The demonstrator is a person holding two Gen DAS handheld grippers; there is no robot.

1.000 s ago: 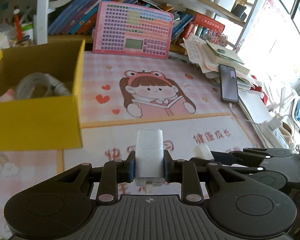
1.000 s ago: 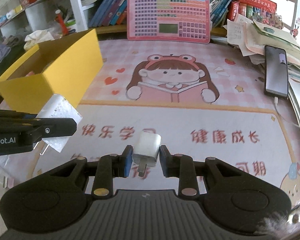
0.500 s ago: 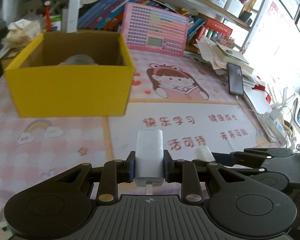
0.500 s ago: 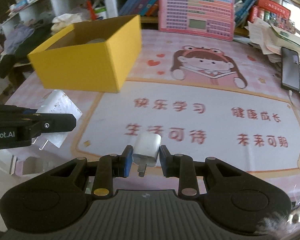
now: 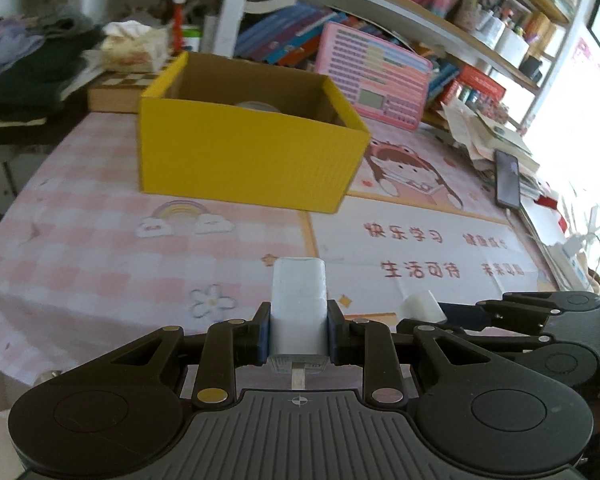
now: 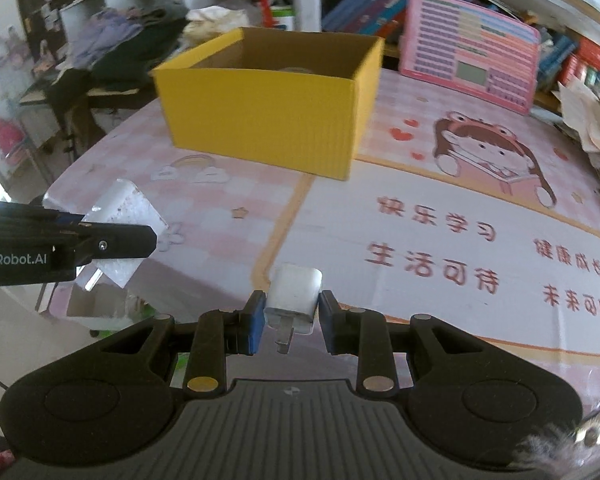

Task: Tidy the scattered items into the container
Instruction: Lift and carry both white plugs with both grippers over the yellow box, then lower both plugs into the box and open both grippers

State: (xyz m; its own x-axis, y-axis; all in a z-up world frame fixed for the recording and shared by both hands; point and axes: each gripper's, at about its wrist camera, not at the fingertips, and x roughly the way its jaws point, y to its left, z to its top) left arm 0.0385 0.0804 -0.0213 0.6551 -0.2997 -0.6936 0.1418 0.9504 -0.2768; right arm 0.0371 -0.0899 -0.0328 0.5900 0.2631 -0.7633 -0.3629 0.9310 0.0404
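Note:
My left gripper [image 5: 298,330] is shut on a tall white charger block [image 5: 299,304], prongs toward the camera. It also shows in the right wrist view [image 6: 112,220] at the left edge. My right gripper [image 6: 292,320] is shut on a small white plug adapter [image 6: 294,294]; that adapter shows in the left wrist view [image 5: 422,306] at the right. The open yellow cardboard box [image 5: 244,160] [image 6: 268,120] stands on the pink mat beyond both grippers, with a pale coiled item barely visible inside.
A pink keyboard toy [image 5: 374,90] leans against the bookshelf behind the box. A black phone [image 5: 508,180] lies on papers at the right. Clothes and clutter [image 5: 32,64] pile up at the far left. The table's near left edge [image 5: 4,356] is close.
Both grippers have pulled back and away from the box, each still holding its white plug. The box now looks smaller and farther off, and more of the mat shows.

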